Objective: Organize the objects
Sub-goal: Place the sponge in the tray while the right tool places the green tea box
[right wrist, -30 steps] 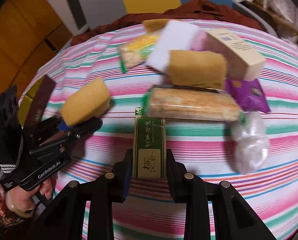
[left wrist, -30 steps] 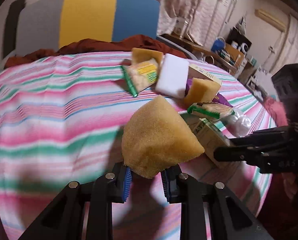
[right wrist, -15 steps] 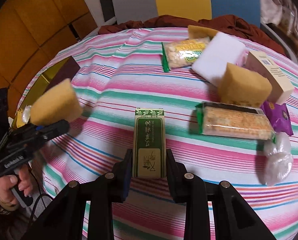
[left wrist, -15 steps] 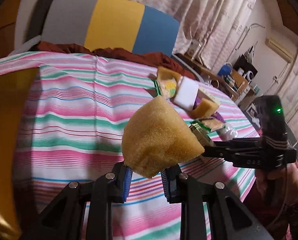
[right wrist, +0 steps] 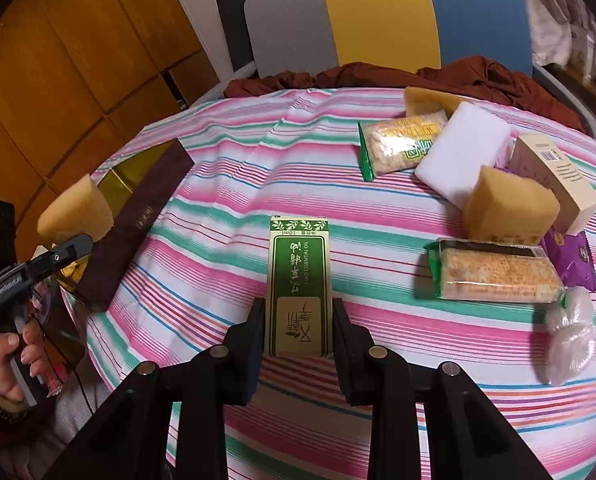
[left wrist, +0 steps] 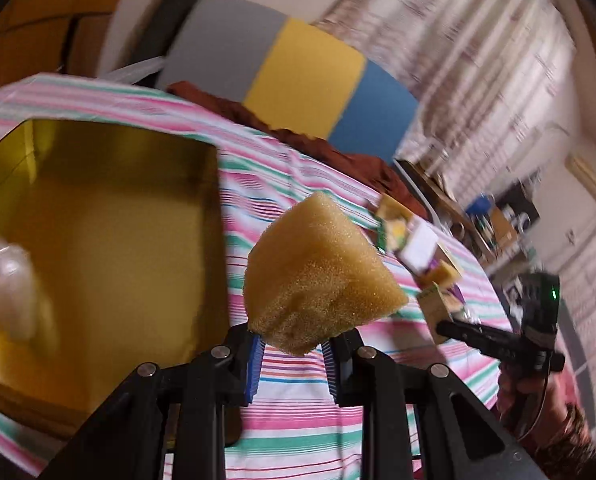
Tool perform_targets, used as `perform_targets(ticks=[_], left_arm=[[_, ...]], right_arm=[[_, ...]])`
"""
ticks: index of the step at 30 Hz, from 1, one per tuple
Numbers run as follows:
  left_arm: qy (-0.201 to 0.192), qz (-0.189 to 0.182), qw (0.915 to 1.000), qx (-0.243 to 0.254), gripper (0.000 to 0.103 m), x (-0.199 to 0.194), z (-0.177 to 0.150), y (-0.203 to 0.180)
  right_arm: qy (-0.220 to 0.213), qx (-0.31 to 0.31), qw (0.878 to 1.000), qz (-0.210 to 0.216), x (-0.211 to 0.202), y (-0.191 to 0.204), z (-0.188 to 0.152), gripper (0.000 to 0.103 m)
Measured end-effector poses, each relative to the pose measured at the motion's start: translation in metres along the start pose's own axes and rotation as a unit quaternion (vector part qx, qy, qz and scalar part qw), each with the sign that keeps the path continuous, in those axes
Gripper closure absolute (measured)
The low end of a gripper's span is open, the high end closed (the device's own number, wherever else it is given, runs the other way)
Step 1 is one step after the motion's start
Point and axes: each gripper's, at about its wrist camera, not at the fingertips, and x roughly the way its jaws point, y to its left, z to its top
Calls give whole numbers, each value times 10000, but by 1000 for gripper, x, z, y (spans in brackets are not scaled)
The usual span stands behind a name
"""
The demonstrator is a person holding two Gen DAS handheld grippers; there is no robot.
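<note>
My left gripper is shut on a yellow sponge, held in the air just right of an open gold-lined box. A clear plastic bag lies inside that box at its left. In the right wrist view the same sponge hovers over the box's dark side wall. My right gripper is shut on a green essential-oil carton, lifted above the striped tablecloth.
On the cloth at the right lie two snack packs, a white foam block, two more sponges, a beige carton, a purple packet and a clear bag. A brown cloth drapes the far edge.
My left gripper swung left with the sponge, bringing the gold-lined box into its view. The right gripper drew back a little with the carton, so the pile now sits farther right.
</note>
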Motion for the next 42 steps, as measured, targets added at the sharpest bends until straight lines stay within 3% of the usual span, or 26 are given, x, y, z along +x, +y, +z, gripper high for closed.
perform_targets(ticks=[5,10,14,21,26,34,38,42], left_arm=[[-110,204,9988,-436,78,-13,9,37],[-180,459,9952,-850,78,-21,28,75],[-256,603,9894,-1294,78,-29,43,106],[-194,786,9830,-1646,77,-34,54,140],[-181,812,9753,-2044,77,-34,52,167],[-210,971,9738,-2047,77,-34,52,179],[-164,970,9742,-2032,71,-32,54,183],[-181,935,9692,-2271,62,-37,54,187]], right_arm=[[-41,-13,10000,38,-3,14,0,72],[-152,-10,9990,415,-8,47,2,72],[-280,-289,9964,742,-9,95,8,72],[-306,-917,9884,1170,5,181,17,72],[-125,-1197,9848,1250,27,229,22,72],[-11,-1508,9813,1199,62,282,27,72],[133,-1456,9821,1184,78,291,26,72],[246,-1364,9838,1134,90,291,25,72]])
